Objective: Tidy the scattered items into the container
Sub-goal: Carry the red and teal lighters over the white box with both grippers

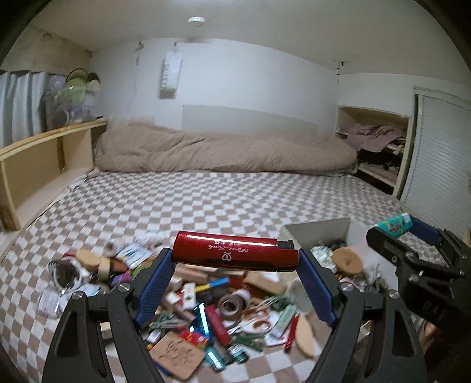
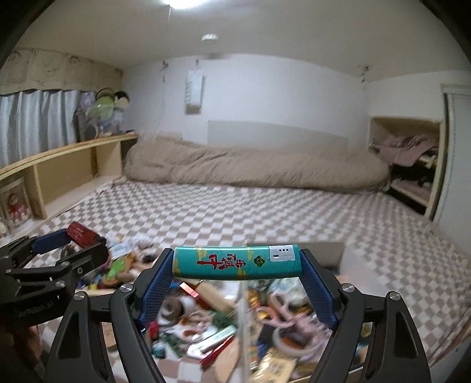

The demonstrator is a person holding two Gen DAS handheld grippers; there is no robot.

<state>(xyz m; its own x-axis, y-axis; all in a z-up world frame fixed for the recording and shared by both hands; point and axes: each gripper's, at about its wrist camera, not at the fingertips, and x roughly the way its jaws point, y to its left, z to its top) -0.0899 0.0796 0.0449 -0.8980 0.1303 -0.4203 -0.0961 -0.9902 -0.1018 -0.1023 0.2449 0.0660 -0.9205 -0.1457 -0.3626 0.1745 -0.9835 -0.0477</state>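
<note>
Item: red lighter [image 1: 235, 250], held crosswise end to end in left tongs [image 1: 235, 256], teal lighter [image 2: 237, 263] likewise in right tongs [image 2: 237, 265], both above the bed's [image 1: 206, 200] clutter; white container [image 1: 318, 232] lay ahead-right, nearer the right hand.

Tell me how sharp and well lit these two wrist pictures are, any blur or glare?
Left wrist view: red lighter in the left gripper is sharp, with a glare streak along its top; the clutter below is fairly clear. Right wrist view: teal lighter in the right gripper is sharp, clutter beneath is motion-blurred, and a ceiling light blows out. Fisheye bends both.
</note>
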